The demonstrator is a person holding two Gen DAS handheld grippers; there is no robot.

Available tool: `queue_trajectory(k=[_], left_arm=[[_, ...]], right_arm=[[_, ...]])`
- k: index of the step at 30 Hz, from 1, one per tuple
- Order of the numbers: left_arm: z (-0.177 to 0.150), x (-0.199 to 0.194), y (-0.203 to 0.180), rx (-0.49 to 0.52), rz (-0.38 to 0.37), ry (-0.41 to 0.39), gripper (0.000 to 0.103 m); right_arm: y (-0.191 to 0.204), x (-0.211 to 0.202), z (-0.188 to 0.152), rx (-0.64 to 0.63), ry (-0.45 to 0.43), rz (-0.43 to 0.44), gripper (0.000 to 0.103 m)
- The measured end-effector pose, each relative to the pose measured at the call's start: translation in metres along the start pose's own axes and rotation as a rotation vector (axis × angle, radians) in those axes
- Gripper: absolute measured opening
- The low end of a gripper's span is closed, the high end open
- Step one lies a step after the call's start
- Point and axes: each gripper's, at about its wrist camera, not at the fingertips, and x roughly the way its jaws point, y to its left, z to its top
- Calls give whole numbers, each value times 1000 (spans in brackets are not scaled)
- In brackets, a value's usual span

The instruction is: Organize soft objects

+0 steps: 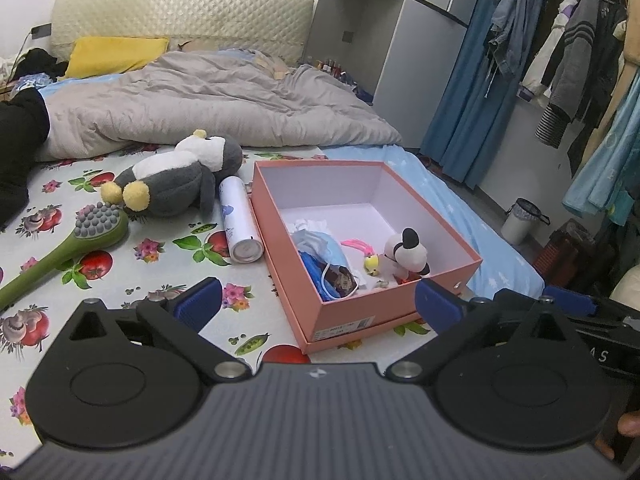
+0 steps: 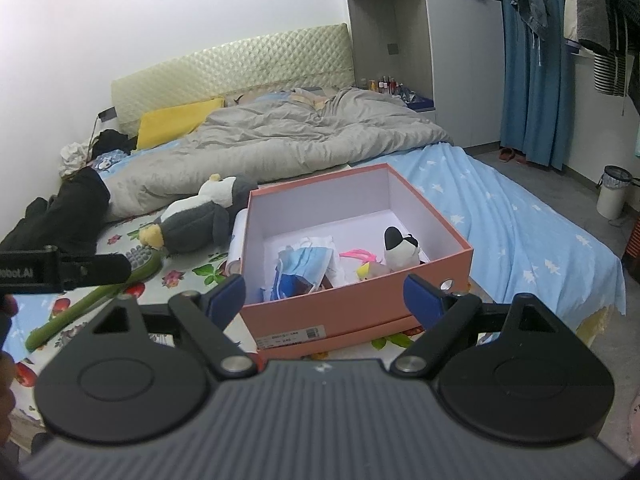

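A pink box (image 1: 348,312) (image 2: 360,312) stands open on the bed. Inside lie a blue face mask (image 1: 320,246) (image 2: 306,262), a small black-and-white plush (image 1: 406,252) (image 2: 400,250), and a pink and yellow toy (image 1: 366,254) (image 2: 360,262). A grey and white penguin plush (image 1: 176,178) (image 2: 198,216) lies left of the box on the fruit-print sheet. My left gripper (image 1: 318,306) is open and empty, in front of the box. My right gripper (image 2: 324,298) is open and empty, also before the box's near wall.
A white spray can (image 1: 239,220) lies between the penguin and the box. A green massage brush (image 1: 68,246) (image 2: 92,300) lies at the left. A grey duvet (image 1: 208,104) covers the far bed. The bed's right edge drops to the floor, with a bin (image 1: 522,220) there.
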Motion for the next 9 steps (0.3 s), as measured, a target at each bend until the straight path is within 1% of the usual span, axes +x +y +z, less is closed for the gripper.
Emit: queue_trajectory(k=[9], left_arm=[[-1,-2,5,-12,5,2,103]], right_arm=[[2,1,0,-12,0,3,88]])
